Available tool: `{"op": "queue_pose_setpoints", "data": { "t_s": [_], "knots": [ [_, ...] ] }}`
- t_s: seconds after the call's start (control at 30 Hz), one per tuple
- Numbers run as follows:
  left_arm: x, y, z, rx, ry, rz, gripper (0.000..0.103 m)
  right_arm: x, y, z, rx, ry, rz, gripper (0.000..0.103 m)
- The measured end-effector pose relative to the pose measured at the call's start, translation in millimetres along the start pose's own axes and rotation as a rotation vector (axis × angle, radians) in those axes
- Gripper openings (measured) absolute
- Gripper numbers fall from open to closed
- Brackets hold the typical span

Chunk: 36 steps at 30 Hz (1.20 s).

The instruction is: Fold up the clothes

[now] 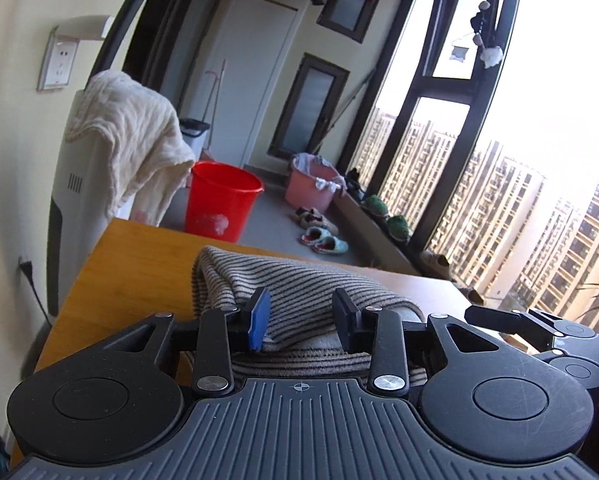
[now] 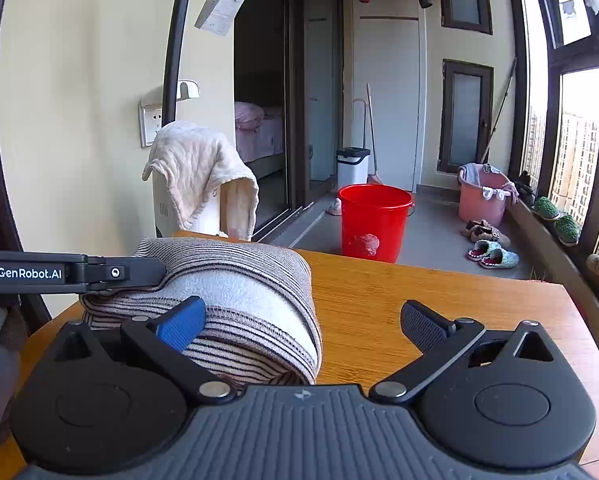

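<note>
Where folded, striped garment (image 2: 235, 292) underside hidden.

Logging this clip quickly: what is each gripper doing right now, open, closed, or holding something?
Left gripper: jaws partly closed around the striped garment; grip cannot be told.
Right gripper: open, holding nothing.

The left gripper (image 1: 303, 316) is seen tilted slightly downward, its jaws set partly apart, the blue pad (image 1: 259, 318) on one side and the black pad (image 1: 345, 314) on the other. The right gripper (image 2: 303, 324) is held with its jaws spread wide. In the right wrist view, the left gripper's black body is seen reaching in from the left edge.
</note>
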<state>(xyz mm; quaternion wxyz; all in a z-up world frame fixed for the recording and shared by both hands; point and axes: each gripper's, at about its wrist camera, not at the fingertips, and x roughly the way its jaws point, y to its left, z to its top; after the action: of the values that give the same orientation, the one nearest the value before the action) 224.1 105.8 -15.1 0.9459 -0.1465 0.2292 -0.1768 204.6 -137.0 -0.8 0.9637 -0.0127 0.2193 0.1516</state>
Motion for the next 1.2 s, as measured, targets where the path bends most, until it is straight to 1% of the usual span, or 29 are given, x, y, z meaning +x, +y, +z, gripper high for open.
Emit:
{"op": "queue_pose_setpoints", "data": {
  "t_s": [0.13,0.2,0.27,0.33,0.37,0.4,0.43,0.5,0.57,0.6,0.63,0.67,0.73,0.77,0.83,0.87,0.9,0.97,1.0,1.07,1.1,1.13,1.2],
  "knots": [
    [13.0,-1.1,-6.1,-0.004,-0.01,-0.008,0.037,-3.2,-22.5,4.9,0.105,-0.004,0.028,0.103],
    [17.4,-2.0,-4.3,-0.003,-0.014,-0.003,0.037,-2.4,-29.8,12.3,0.118,-0.046,-0.009,0.103],
    [21.2,-2.4,-2.7,-0.003,-0.015,0.0,0.038,5.1,-36.8,21.2,0.121,-0.061,-0.002,0.103],
    [23.0,-2.2,-2.5,-0.005,-0.013,-0.001,0.038,17.2,-40.7,25.5,0.126,-0.042,0.061,0.103],
    [22.7,-3.3,-3.2,-0.004,-0.015,0.001,0.038,24.8,-40.4,24.8,0.116,-0.018,0.083,0.103],
    [21.4,-5.3,-4.5,-0.001,-0.019,0.004,0.038,33.2,-38.9,22.5,0.099,0.013,0.096,0.103],
    [20.9,-6.0,-5.4,-0.005,-0.021,0.005,0.038,38.2,-38.5,18.9,0.092,0.019,0.107,0.103],
    [21.2,-5.6,-6.2,-0.023,-0.021,0.003,0.039,39.9,-47.3,15.2,0.147,0.022,0.146,0.103],
    [23.5,-3.3,-4.2,-0.043,-0.007,0.002,0.04,31.8,-61.5,14.3,0.216,0.017,0.197,0.103],
    [24.2,-1.1,-2.3,-0.055,0.0,-0.009,0.041,24.4,-67.3,13.0,0.223,-0.002,0.223,0.103],
    [23.8,1.4,0.5,-0.071,0.007,-0.02,0.041,17.8,-70.0,12.5,0.205,-0.016,0.229,0.103],
    [22.9,3.8,3.0,-0.086,0.014,-0.028,0.043,11.5,-70.8,12.5,0.17,-0.026,0.222,0.103],
    [20.9,9.9,7.4,-0.111,0.031,-0.054,0.052,2.9,-71.6,15.2,0.12,-0.041,0.222,0.103],
    [20.4,12.1,9.1,-0.117,0.04,-0.069,0.059,3.0,-71.3,19.6,0.118,-0.042,0.235,0.103],
    [21.5,10.5,8.3,-0.087,0.052,-0.071,0.061,6.4,-70.7,28.8,0.132,-0.04,0.264,0.103],
    [22.4,8.9,7.3,-0.067,0.057,-0.068,0.062,11.6,-70.3,33.9,0.159,-0.036,0.28,0.096],
    [22.6,6.4,5.8,-0.045,0.058,-0.064,0.062,18.2,-69.5,38.7,0.189,-0.029,0.301,0.084],
    [21.8,0.2,1.8,0.001,0.051,-0.057,0.062,34.3,-64.5,45.8,0.237,-0.001,0.34,0.077],
    [21.5,-1.7,0.8,0.015,0.047,-0.053,0.062,41.0,-60.1,47.2,0.237,0.012,0.352,0.073],
    [21.2,-1.6,-0.1,0.014,0.044,-0.05,0.062,53.0,-44.5,43.1,0.154,0.058,0.318,0.073],
    [21.1,-1.3,-0.6,0.011,0.042,-0.049,0.062,57.0,-38.1,36.7,0.114,0.061,0.292,0.073],
    [21.7,-0.8,-0.7,0.009,0.043,-0.048,0.063,59.1,-37.4,29.4,0.116,0.056,0.28,0.075],
    [27.2,-2.6,-0.2,0.027,0.058,-0.034,0.066,61.9,-49.1,17.9,0.233,0.078,0.288,0.076]
  ]
}}
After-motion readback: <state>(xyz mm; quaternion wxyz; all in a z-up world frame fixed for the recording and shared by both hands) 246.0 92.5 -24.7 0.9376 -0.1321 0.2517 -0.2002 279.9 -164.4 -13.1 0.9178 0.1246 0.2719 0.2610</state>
